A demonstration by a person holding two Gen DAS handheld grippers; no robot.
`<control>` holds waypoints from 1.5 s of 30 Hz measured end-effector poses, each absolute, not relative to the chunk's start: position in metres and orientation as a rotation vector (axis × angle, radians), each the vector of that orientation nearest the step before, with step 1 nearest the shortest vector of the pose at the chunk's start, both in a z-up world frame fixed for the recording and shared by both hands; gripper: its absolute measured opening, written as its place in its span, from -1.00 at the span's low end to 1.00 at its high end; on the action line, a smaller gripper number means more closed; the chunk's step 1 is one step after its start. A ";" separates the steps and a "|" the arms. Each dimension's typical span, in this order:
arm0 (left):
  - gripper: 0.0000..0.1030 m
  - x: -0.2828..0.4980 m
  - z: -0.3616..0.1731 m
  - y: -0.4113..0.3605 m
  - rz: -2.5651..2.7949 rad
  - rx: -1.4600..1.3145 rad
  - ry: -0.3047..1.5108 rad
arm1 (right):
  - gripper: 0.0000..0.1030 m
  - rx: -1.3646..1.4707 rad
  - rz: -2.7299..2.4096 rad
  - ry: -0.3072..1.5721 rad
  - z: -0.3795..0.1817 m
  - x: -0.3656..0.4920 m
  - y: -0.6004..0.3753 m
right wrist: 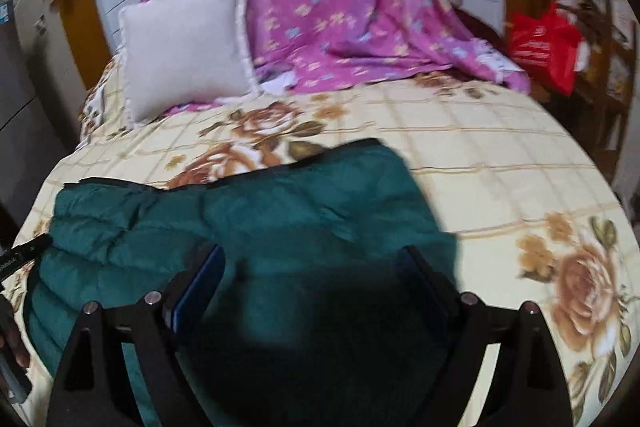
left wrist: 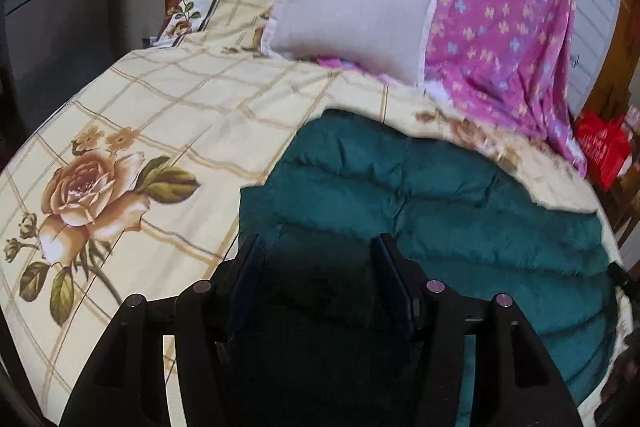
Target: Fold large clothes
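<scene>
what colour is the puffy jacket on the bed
Dark teal green jacket, with quilted seams; clearest in the left wrist view.

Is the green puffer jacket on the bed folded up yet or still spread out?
Spread out. The green puffer jacket lies flat on the floral bedsheet, its quilted panels showing in one layer; no doubled-over part is visible.

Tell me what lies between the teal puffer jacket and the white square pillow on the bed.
Only bare cream rose-print bedsheet lies between the teal puffer jacket and the white square pillow, plainest in the right wrist view.
</scene>
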State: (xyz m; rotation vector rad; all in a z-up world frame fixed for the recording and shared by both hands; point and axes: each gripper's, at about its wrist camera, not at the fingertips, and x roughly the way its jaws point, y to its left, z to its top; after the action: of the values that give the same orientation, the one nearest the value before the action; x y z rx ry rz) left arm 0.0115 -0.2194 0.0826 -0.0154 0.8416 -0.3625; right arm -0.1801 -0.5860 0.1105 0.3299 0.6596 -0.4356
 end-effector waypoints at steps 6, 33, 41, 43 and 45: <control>-0.24 0.003 0.083 -0.220 -0.328 0.014 0.837 | 0.81 0.352 -0.461 0.767 0.084 -0.166 -0.600; -0.24 -0.029 0.090 -0.207 -0.311 0.077 0.780 | 0.89 0.308 -0.354 0.745 0.104 -0.192 -0.539; -0.24 -0.029 0.086 -0.208 -0.302 0.064 0.792 | 0.89 0.226 -0.340 0.712 0.116 -0.195 -0.518; -0.24 -0.029 0.085 -0.209 -0.301 0.064 0.796 | 0.89 0.200 -0.352 0.761 0.106 -0.184 -0.514; -0.24 -0.029 0.084 -0.210 -0.298 0.067 0.801 | 0.93 0.197 -0.359 0.805 0.095 -0.174 -0.514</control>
State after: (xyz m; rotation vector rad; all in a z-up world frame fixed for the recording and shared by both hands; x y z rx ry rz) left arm -0.0291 -0.2097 0.0844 0.0669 0.8009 -0.2984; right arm -0.1736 -0.5139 0.0954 0.1966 0.8053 -0.3594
